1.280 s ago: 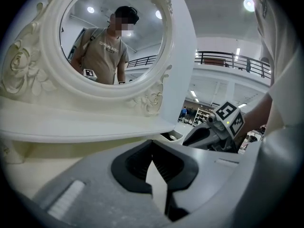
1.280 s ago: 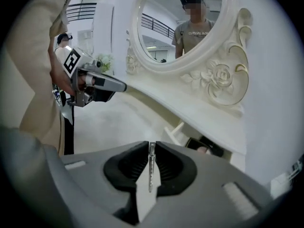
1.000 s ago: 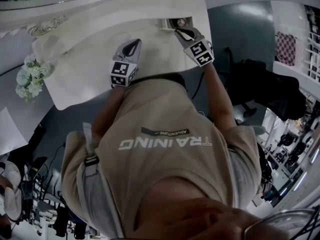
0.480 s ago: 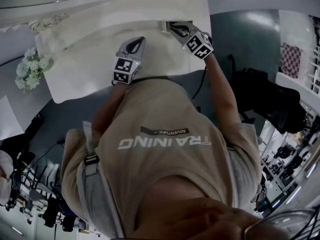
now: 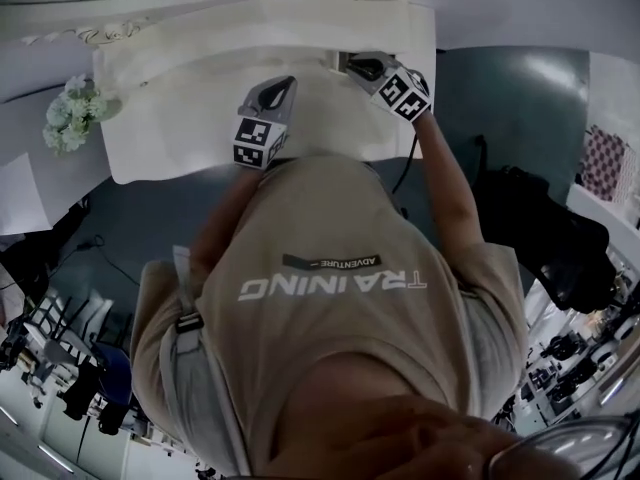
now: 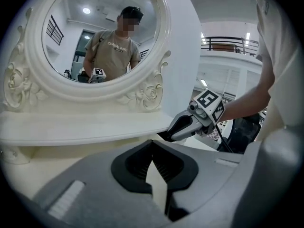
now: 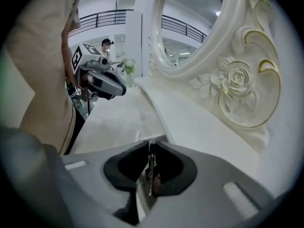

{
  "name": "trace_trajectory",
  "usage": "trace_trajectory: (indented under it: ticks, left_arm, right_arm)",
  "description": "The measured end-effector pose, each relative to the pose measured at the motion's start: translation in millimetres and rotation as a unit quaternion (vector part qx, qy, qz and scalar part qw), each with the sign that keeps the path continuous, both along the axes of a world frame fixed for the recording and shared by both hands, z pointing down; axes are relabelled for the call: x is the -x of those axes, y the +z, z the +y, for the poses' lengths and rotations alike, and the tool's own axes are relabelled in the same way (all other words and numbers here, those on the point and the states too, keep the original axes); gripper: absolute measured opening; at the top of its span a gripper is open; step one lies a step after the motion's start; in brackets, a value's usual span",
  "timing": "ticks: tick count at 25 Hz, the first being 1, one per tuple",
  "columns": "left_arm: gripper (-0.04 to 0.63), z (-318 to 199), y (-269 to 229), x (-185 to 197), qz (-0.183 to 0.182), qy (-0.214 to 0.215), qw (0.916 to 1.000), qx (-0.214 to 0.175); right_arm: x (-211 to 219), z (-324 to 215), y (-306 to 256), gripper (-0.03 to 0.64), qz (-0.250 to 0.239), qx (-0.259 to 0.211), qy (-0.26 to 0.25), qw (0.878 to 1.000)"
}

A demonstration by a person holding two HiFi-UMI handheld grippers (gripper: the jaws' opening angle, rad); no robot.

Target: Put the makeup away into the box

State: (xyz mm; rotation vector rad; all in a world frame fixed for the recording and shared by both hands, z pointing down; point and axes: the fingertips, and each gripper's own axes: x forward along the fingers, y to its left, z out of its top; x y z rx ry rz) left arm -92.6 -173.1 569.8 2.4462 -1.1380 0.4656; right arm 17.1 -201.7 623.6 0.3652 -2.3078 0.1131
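Two hand-held grippers reach over a cream-white dressing tabletop (image 5: 170, 128) in the head view. The left gripper (image 5: 287, 81) hangs above the middle of the top. The right gripper (image 5: 356, 65) is at the far edge, towards the right corner. Its tip is right at what looks like a small pale box (image 5: 335, 61), which sits against the raised white ledge (image 6: 71, 125). From this height I cannot tell whether they touch.

Only the right gripper view shows what that gripper carries. Its jaws are clamped on a slim silvery makeup piece (image 7: 150, 167), which stands edge-on between the black pads with a reddish bit low beside it. What sort of makeup it is I cannot tell, and the head view hides it completely.

The left gripper view shows its own jaws drawn together at the tips, with nothing between them and only bare tabletop behind. It also shows an oval mirror in a carved white frame (image 6: 33, 61), which reflects the person's tan T-shirt (image 5: 330, 298). The right gripper view sees that frame from the side, with a gilt-edged rose carving (image 7: 237, 80) on it.

A bunch of white artificial flowers (image 5: 68, 118) lies just off the tabletop's left edge and appears clearly only in the head view.
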Motion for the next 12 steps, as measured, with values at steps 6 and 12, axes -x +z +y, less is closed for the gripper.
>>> trace_trajectory:
  ticks: [6, 12]
  left_arm:
    - [0.007, 4, -1, -24, -0.022, -0.01, 0.9997, -0.005]
    - [0.007, 2, -5, -40, -0.029, -0.026, 0.9992, -0.005]
  right_arm:
    - [-7, -2, -1, 0.102, -0.047, 0.013, -0.006, 0.999]
    - [-14, -2, -6, 0.106, -0.056, -0.005, -0.017, 0.998]
